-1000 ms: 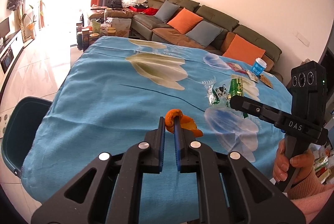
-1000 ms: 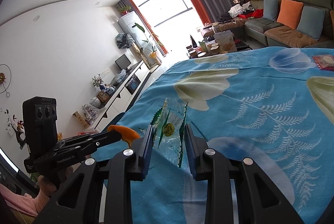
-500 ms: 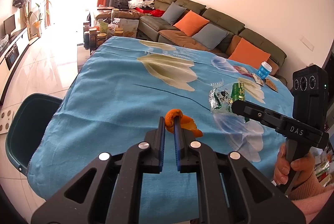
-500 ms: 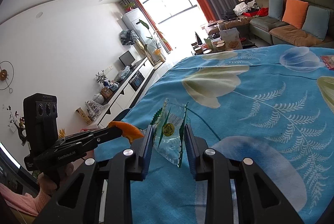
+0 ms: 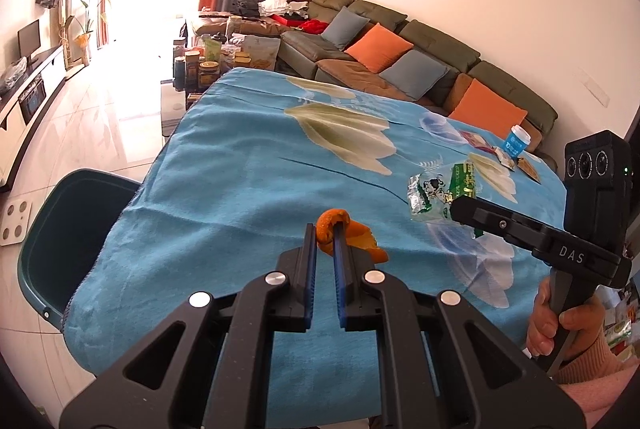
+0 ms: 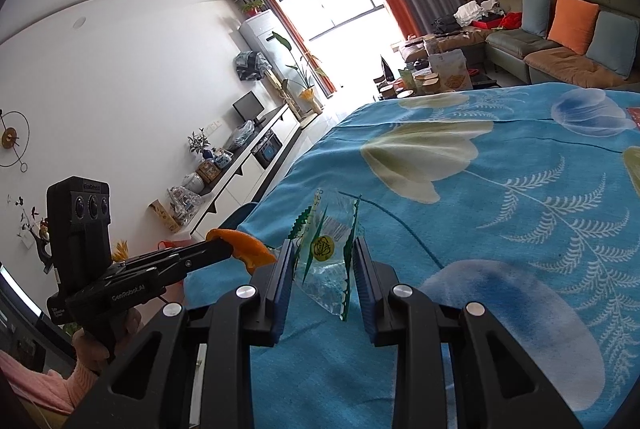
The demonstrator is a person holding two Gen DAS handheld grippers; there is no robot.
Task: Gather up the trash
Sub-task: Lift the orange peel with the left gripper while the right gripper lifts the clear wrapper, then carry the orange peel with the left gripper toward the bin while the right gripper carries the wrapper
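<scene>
The orange peel is pinched at the tips of the left gripper, held up over the near left corner of the blue-clothed surface. The clear snack wrapper hangs clamped in the right gripper, just right of the peel. The dark green bin stands on the floor past the surface's left edge, down and left of both loads. The left hand looks nearer it, so the peel probably goes first.
</scene>
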